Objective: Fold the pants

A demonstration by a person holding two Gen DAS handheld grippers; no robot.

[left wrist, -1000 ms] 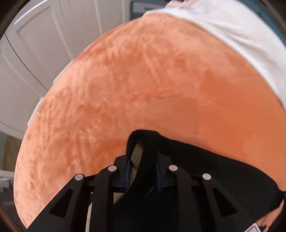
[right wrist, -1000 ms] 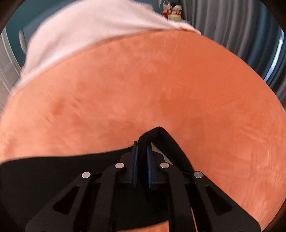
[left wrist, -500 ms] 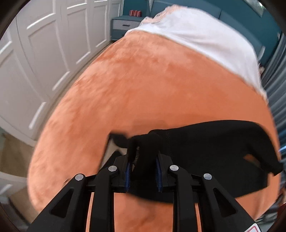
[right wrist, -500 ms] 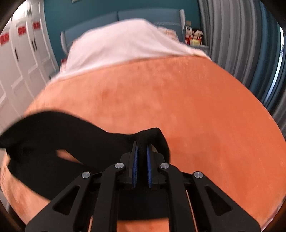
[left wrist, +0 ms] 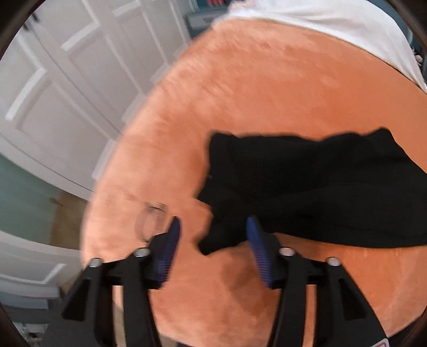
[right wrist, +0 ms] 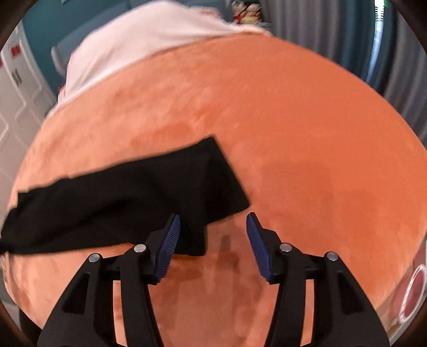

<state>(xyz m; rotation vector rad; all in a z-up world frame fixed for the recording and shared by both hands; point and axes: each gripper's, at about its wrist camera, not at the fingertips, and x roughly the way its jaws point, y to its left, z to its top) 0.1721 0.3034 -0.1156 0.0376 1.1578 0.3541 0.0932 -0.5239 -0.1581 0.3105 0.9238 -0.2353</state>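
The black pants (left wrist: 307,186) lie folded in a strip on the orange blanket (left wrist: 267,93). In the right wrist view the pants (right wrist: 128,200) stretch from the middle to the left edge. My left gripper (left wrist: 212,227) is open and empty, raised above the pants' near left corner. My right gripper (right wrist: 212,227) is open and empty, above the pants' near right corner. The blue pads (right wrist: 168,245) hold nothing.
A white sheet (left wrist: 333,24) covers the bed's far end. White panelled doors (left wrist: 53,93) stand to the left of the bed. Grey curtains (right wrist: 387,40) hang at the right. A round red and white object (right wrist: 413,288) shows past the bed's near right edge.
Both grippers held the pants shut, carried them up and over, then opened and let go. The pants now lie folded on the blanket and both grippers have drawn back.
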